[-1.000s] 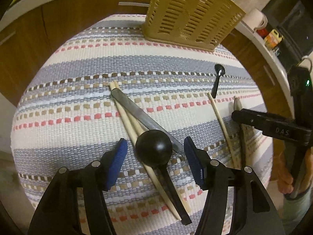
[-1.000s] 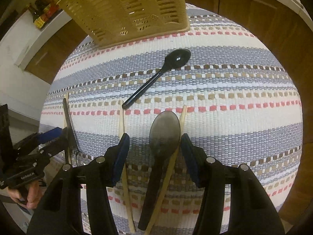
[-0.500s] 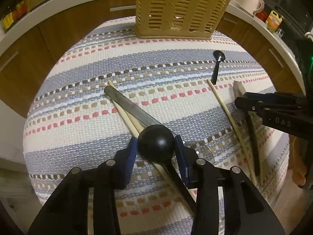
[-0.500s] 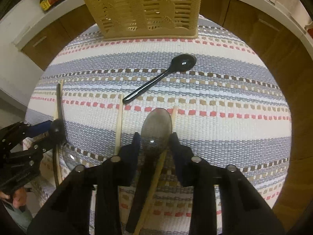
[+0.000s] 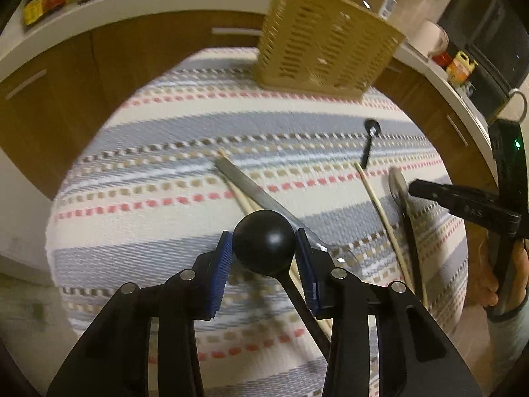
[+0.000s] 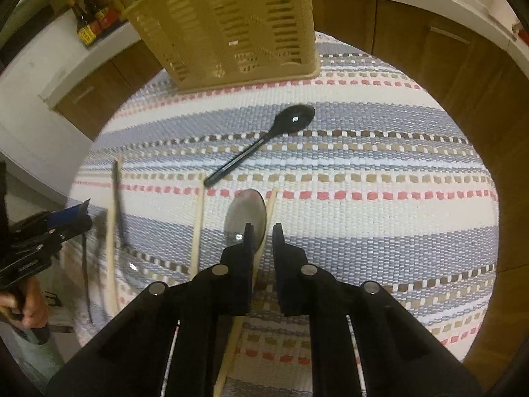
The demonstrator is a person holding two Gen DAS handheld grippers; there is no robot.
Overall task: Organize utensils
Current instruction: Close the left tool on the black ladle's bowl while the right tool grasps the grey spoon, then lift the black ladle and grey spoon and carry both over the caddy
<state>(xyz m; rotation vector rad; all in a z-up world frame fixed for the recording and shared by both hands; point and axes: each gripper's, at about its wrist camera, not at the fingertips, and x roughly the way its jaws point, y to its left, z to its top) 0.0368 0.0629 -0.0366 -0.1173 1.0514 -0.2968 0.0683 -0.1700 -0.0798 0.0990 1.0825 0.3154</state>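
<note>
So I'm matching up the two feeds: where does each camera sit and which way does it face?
Left wrist: on the left gripper, facing down at the black ladle; the other gripper and hand show at right.
Right wrist: on the right gripper, jaws closing on the metal spoon.
Shared: basket, striped cloth, small black spoon.

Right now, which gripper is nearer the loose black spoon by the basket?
Right. The right gripper sits just short of the black spoon; the left gripper is off at the mat's far side.

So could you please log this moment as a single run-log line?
left gripper: shut on black ladle | right gripper: closing on metal spoon | basket: upright, far side
</note>
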